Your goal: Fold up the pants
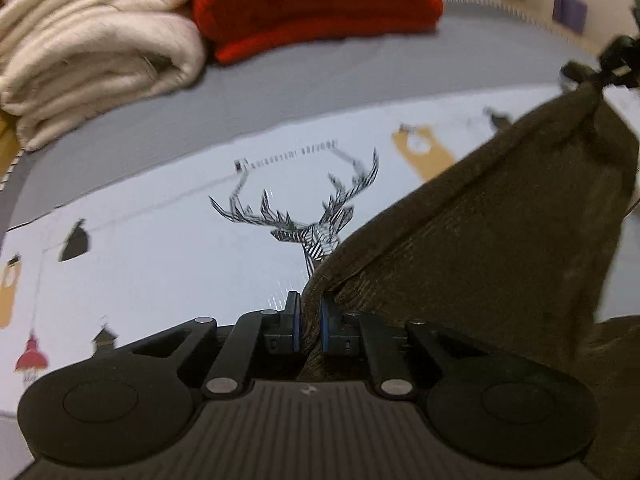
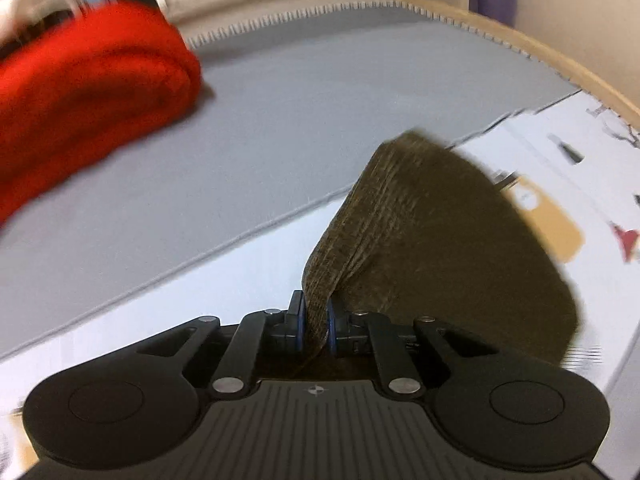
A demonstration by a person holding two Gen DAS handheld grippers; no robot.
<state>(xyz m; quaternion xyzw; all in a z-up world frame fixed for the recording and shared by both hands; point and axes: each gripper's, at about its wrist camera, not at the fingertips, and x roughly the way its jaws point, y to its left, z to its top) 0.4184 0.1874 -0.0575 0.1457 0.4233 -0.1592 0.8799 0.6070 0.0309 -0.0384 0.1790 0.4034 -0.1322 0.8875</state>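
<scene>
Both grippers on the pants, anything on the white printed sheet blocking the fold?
Nothing visible does. The left gripper and right gripper each pinch the brown pants directly. The white printed sheet ahead is bare; the red blanket and cream blanket sit farther back on the grey surface.

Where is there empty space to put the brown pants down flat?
Bare room: the white deer-print sheet left of the pants, and the gray cover right of the red blanket. Crowded: the far-left corner, with the cream blanket.
</scene>
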